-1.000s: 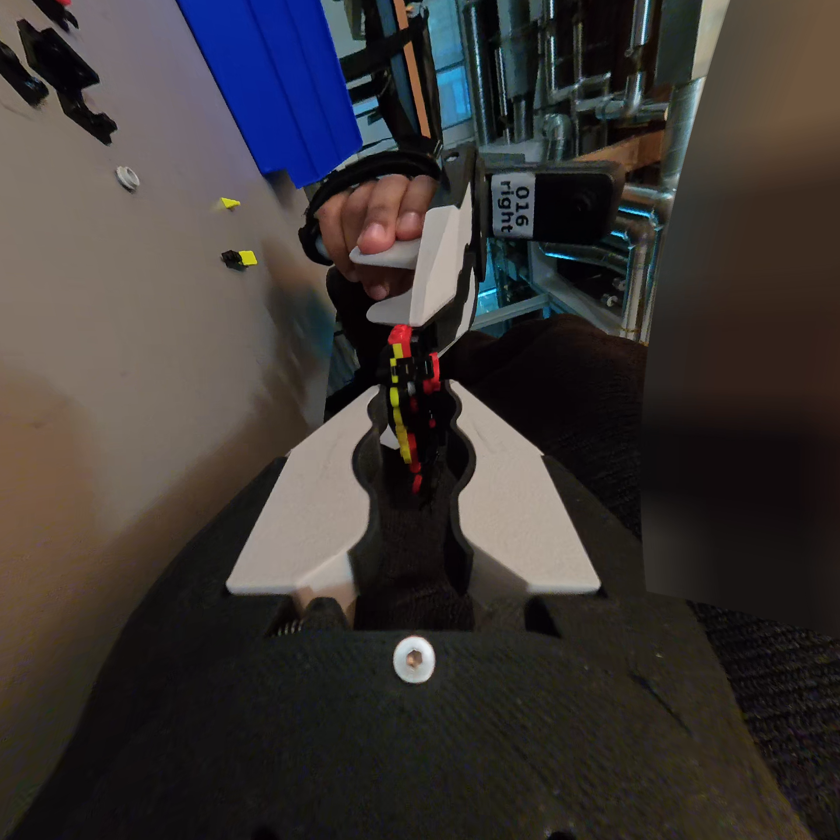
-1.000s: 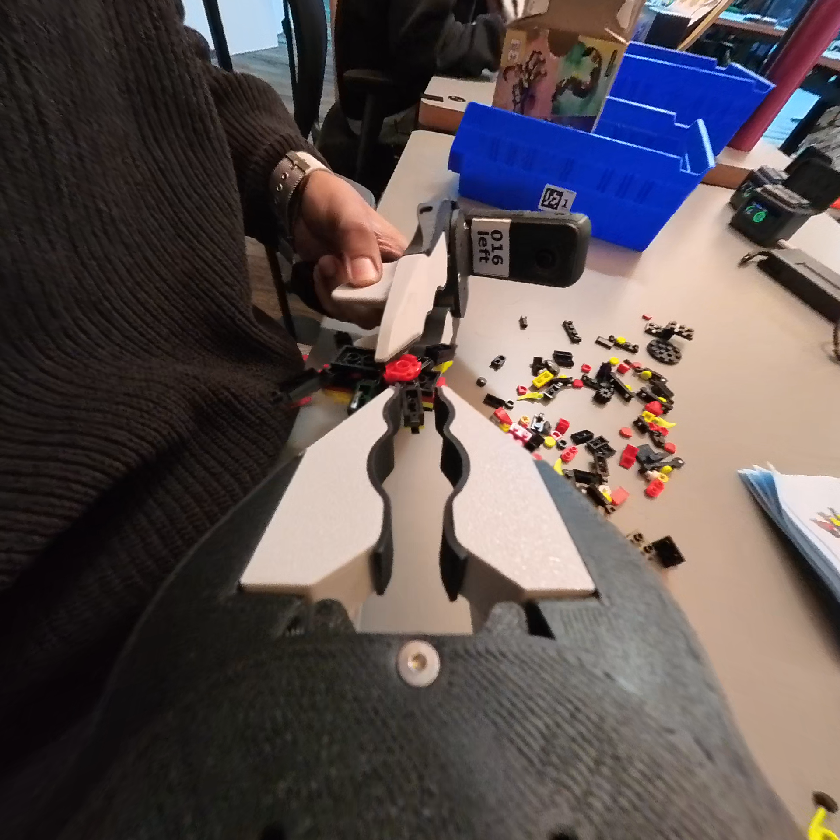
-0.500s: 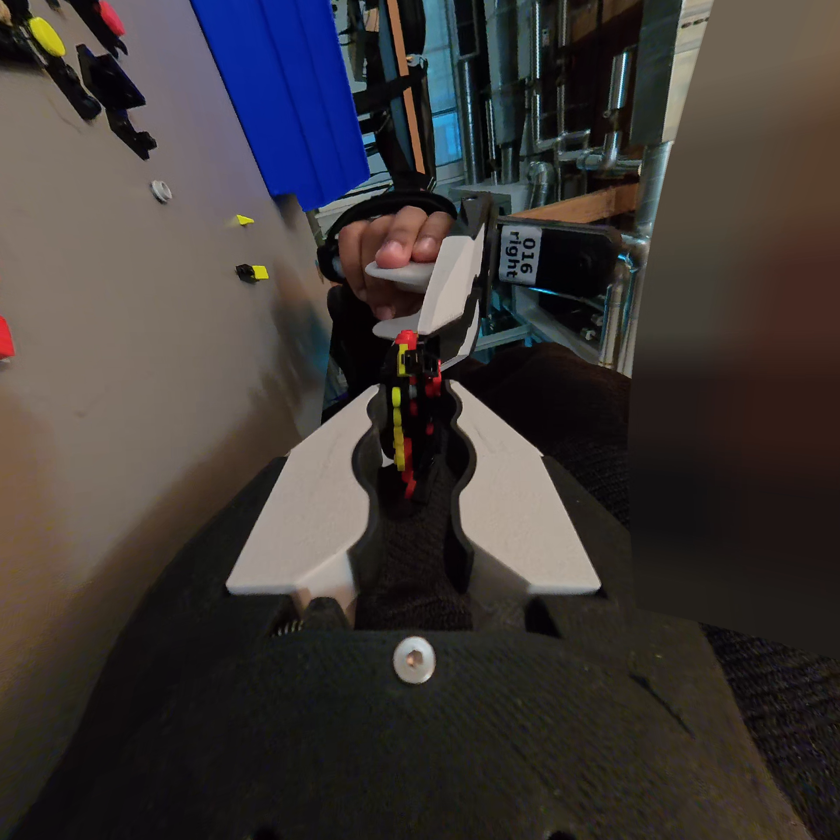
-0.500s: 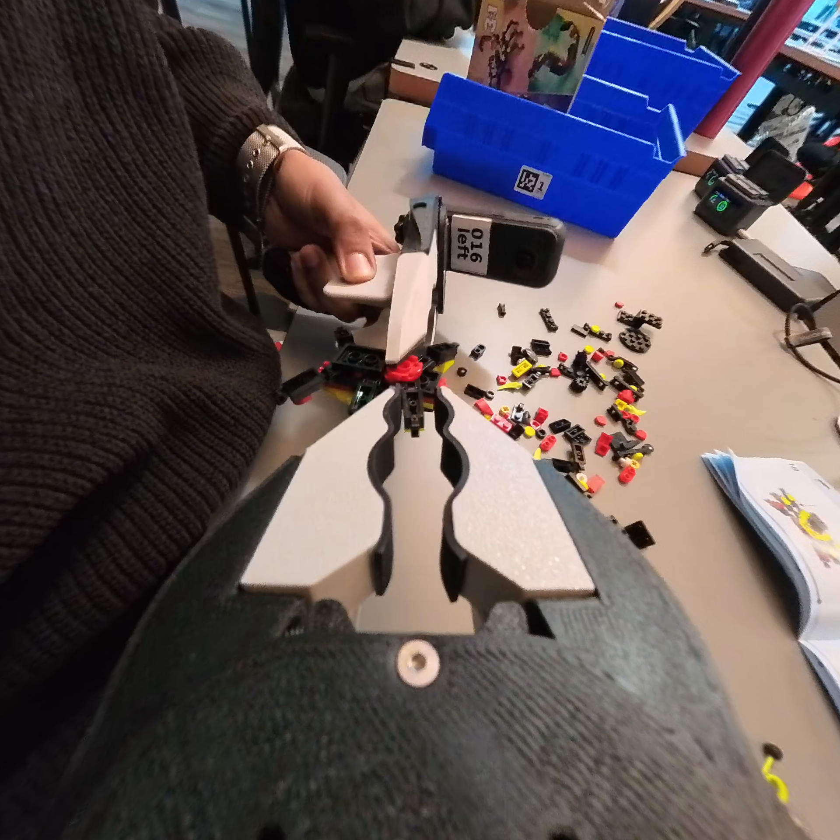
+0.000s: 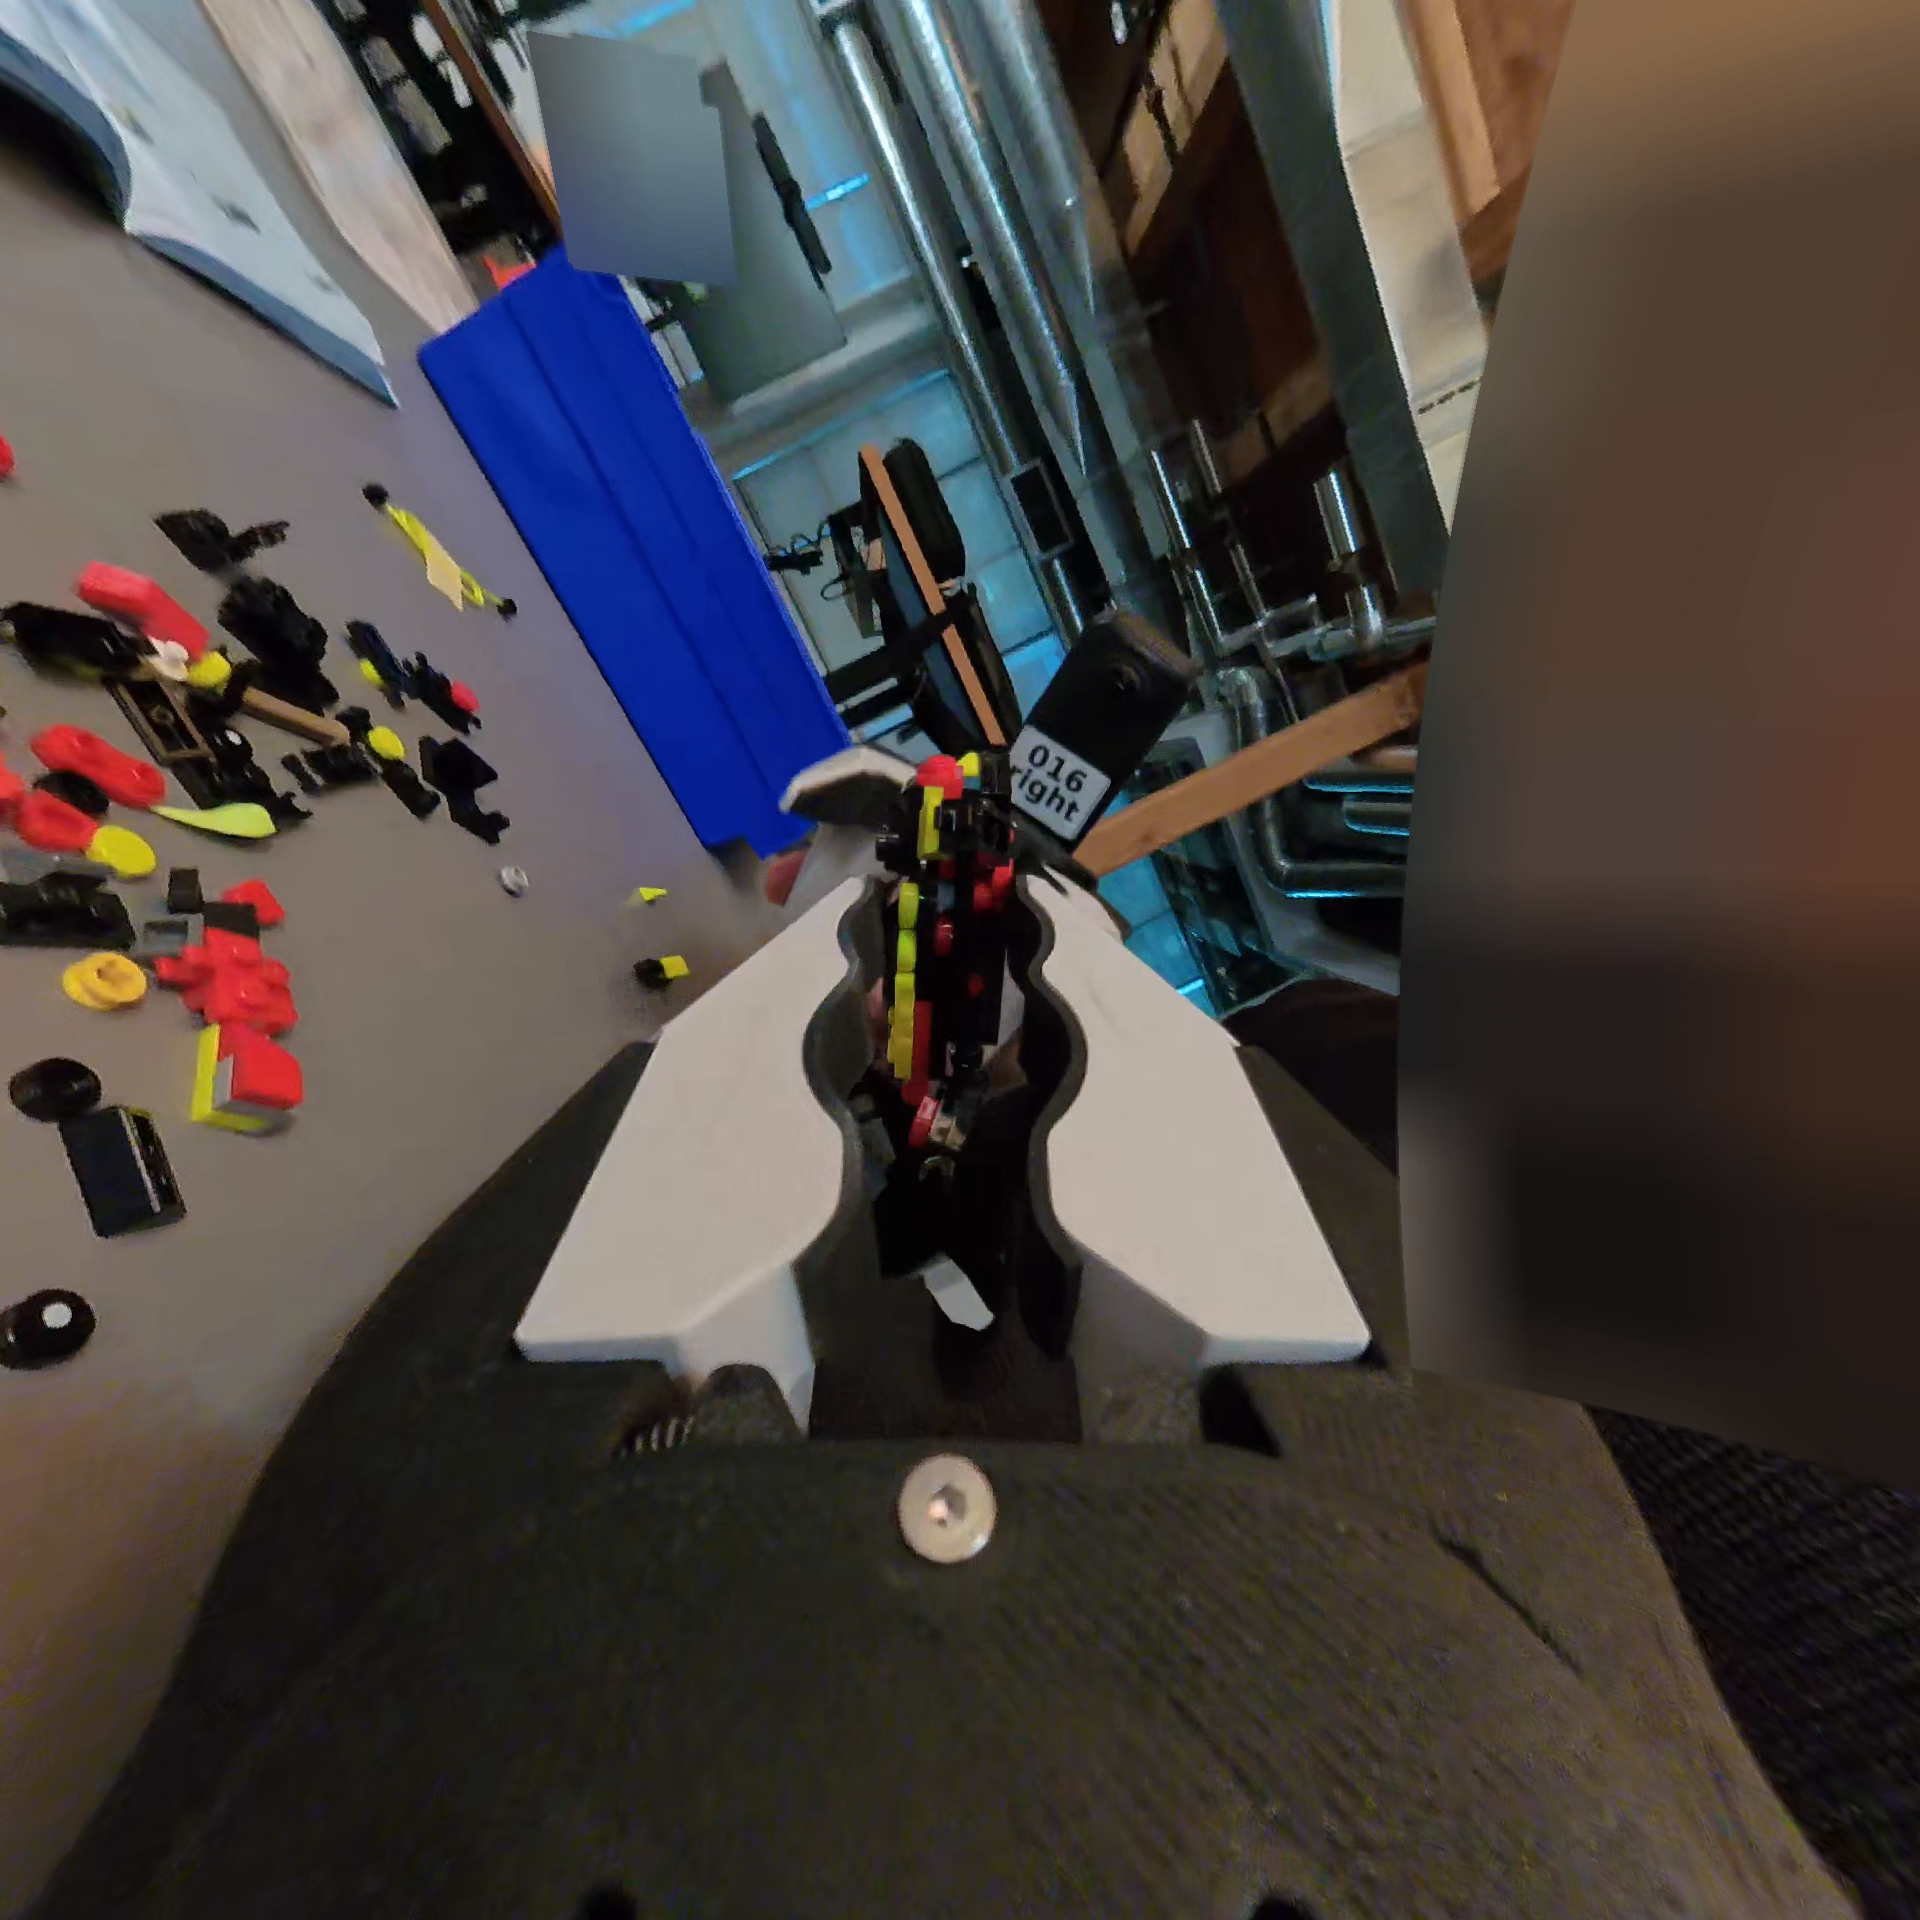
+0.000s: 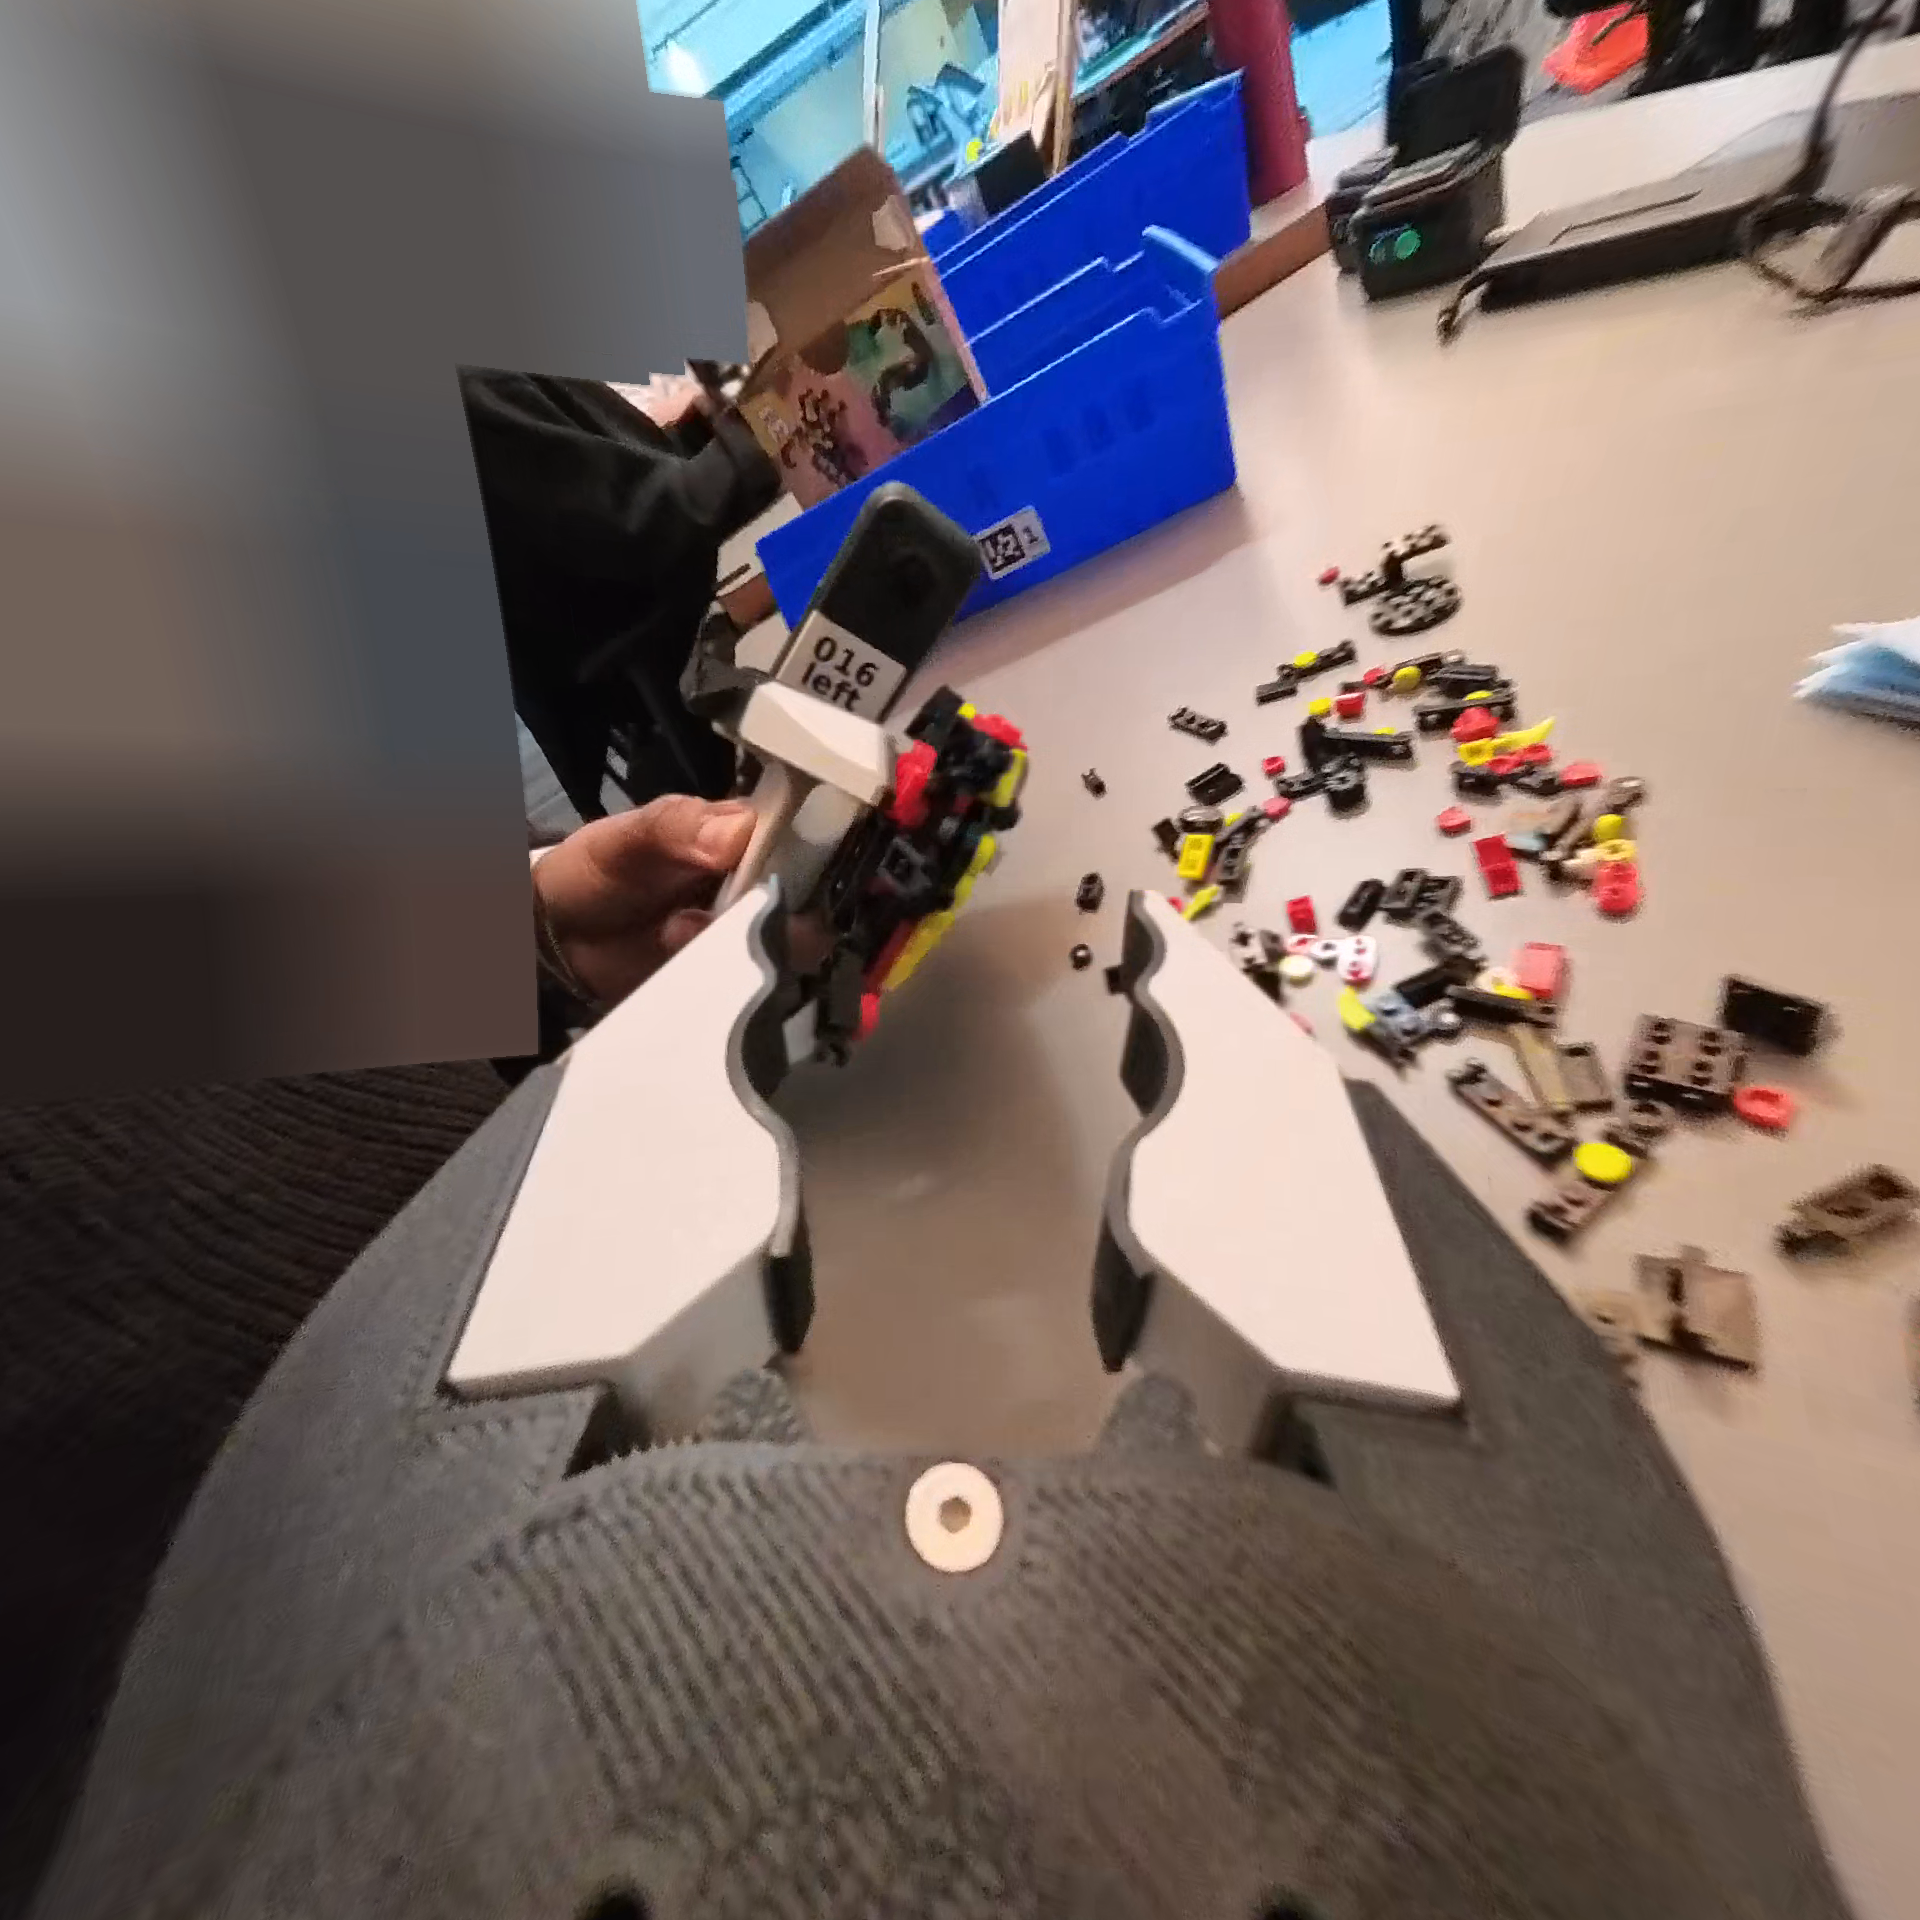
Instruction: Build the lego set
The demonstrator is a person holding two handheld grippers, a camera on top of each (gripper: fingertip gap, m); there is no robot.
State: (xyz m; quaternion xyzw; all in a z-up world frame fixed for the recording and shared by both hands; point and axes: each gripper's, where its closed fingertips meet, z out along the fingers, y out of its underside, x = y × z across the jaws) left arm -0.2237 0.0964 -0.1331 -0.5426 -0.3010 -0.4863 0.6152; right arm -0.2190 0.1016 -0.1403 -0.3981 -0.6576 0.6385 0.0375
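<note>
My left gripper (image 5: pixel 943 902) is shut on a partly built lego model (image 5: pixel 940 966) of black, red and yellow pieces and holds it above the table. In the right wrist view the model (image 6: pixel 914 842) hangs tilted in the left gripper (image 6: pixel 816 774), right beside my right gripper's left finger (image 6: pixel 665 1091). My right gripper (image 6: pixel 951 906) is open and empty, with bare table between its jaws. One of its fingers (image 5: pixel 844 787) shows just behind the model in the left wrist view. Loose lego pieces (image 6: pixel 1455 883) lie scattered to the right on the table (image 6: pixel 1662 499).
Blue bins (image 6: pixel 1039 447) and a cardboard box (image 6: pixel 852 343) stand at the back. Black devices with cables (image 6: pixel 1423 229) sit far right. An instruction booklet (image 6: pixel 1870 675) lies at the right edge. A hand (image 6: pixel 634 883) and a dark sleeve are at the left.
My right gripper has opened and let go of the model. My left gripper has turned with the model, which now sits tilted. Both views have swung towards the table.
</note>
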